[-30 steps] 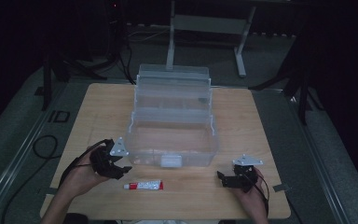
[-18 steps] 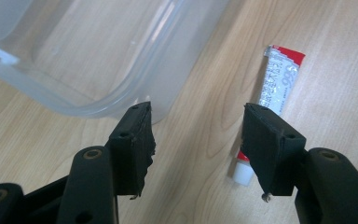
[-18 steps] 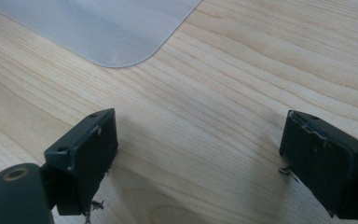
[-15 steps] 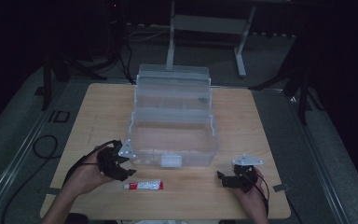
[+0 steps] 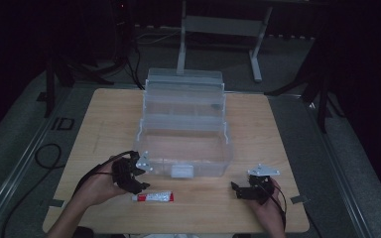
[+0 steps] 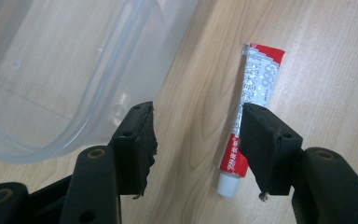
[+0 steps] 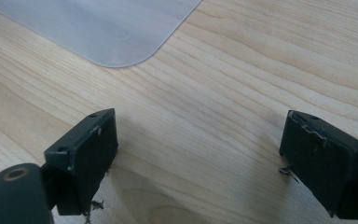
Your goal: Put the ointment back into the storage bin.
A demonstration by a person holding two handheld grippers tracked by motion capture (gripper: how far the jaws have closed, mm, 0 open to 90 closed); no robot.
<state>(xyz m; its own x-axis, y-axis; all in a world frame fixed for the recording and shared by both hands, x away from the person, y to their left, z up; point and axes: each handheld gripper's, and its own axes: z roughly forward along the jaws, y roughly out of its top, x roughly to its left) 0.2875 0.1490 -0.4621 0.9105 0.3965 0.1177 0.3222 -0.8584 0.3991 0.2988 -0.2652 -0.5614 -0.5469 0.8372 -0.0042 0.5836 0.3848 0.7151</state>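
A small red and white tube [image 5: 153, 197] lies flat on the wooden table [image 5: 109, 119], just in front of a clear plastic box [image 5: 181, 130] with its lid up. My left gripper [image 5: 137, 185] hovers at the tube's left end. In the left gripper view its jaws [image 6: 196, 126] stand apart and have just been closing; the tube [image 6: 258, 79] lies along the inner edge of the right-hand jaw, capped end nearest, and no pad presses on it. My right gripper [image 5: 239, 191] rests low over bare wood, its jaws [image 7: 200, 135] wide apart with nothing between them.
The box's rounded front corner [image 6: 74, 56] sits close to the left-hand jaw of the left gripper. Another corner of the box [image 7: 112, 28] lies ahead of the right gripper. Dark floor, cables and a metal stand surround the table.
The left gripper has shifted right and a little down, up to the tube's end, and its jaws look narrower. The right gripper and the tube have stayed put.
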